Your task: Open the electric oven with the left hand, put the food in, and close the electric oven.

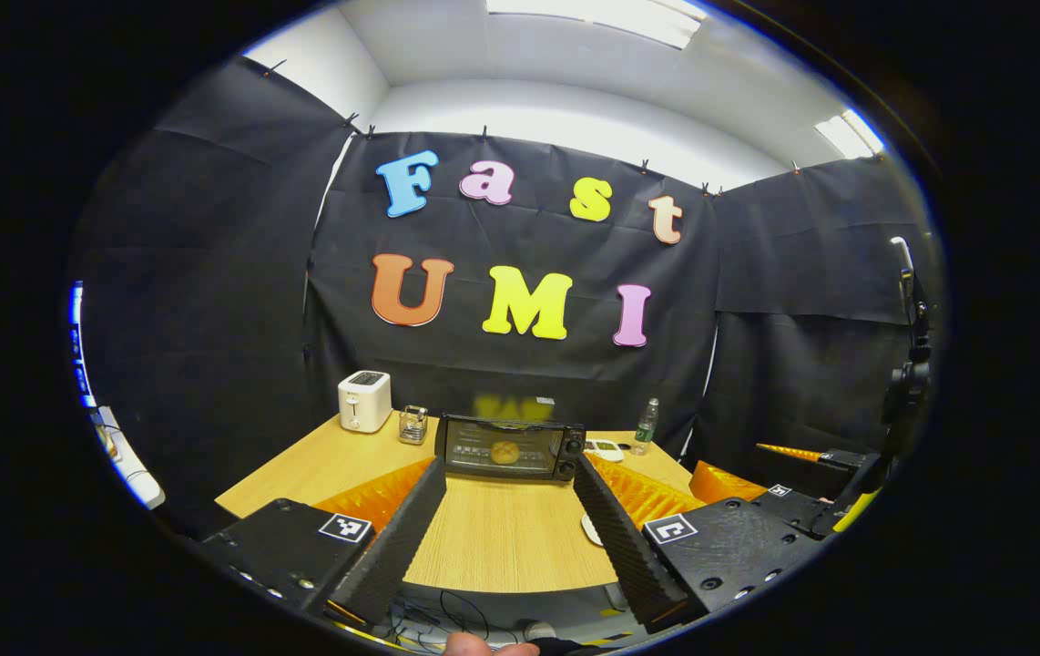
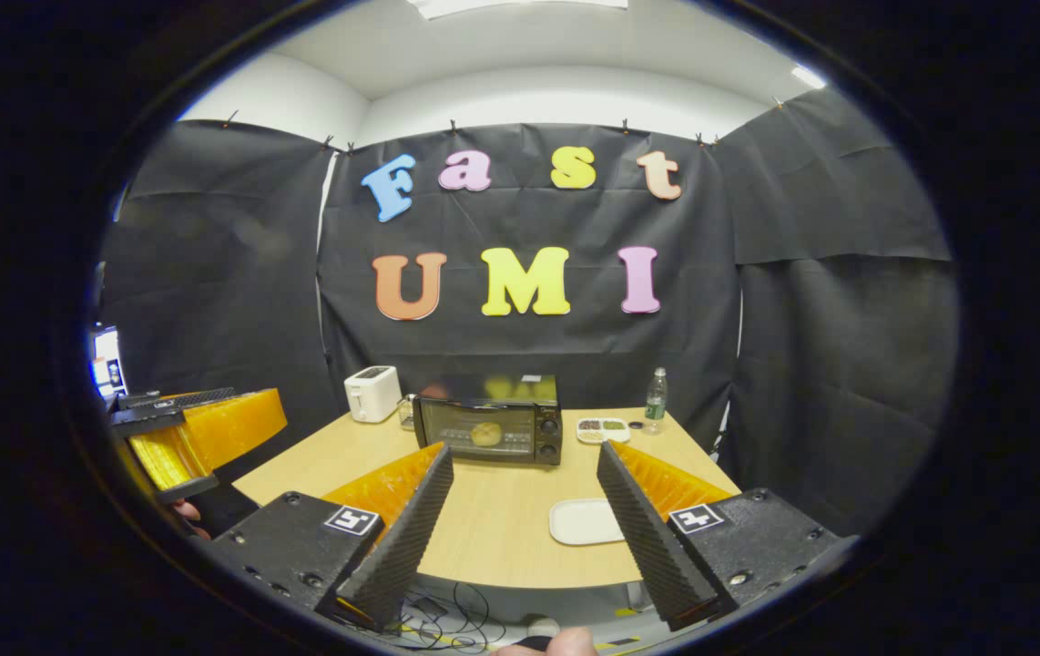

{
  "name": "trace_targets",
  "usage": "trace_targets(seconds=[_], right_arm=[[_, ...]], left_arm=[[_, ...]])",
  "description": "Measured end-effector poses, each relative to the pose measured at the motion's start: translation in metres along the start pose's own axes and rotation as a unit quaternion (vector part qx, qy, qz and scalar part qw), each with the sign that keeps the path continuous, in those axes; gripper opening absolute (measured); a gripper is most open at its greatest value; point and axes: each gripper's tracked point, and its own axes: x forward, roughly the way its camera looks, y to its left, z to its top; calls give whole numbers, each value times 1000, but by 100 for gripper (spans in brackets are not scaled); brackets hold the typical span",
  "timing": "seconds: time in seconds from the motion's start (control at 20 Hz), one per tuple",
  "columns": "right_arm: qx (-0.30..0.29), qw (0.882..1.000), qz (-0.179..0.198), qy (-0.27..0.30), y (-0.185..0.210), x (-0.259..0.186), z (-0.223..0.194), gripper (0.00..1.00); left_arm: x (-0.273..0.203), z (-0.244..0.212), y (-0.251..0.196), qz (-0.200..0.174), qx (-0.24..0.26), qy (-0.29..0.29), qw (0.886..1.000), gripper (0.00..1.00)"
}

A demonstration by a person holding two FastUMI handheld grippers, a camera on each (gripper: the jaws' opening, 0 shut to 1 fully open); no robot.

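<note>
Though shut, oven (image 1: 509, 447) beyond tool (image 1: 509, 519).

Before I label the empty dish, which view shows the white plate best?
The right gripper view: the white plate lies whole and empty on the table, between that hand-held gripper's fingers, in front of the electric oven. In the left gripper view, just an edge of the plate peeks out beside a finger.
</note>
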Motion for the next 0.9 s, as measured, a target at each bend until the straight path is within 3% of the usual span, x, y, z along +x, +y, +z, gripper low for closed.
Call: trace_targets(seconds=[0.9], right_arm=[[-9, 1000, 7, -26, 12, 12, 16, 99]], left_arm=[[16, 15, 18, 35, 29, -25, 999, 93]])
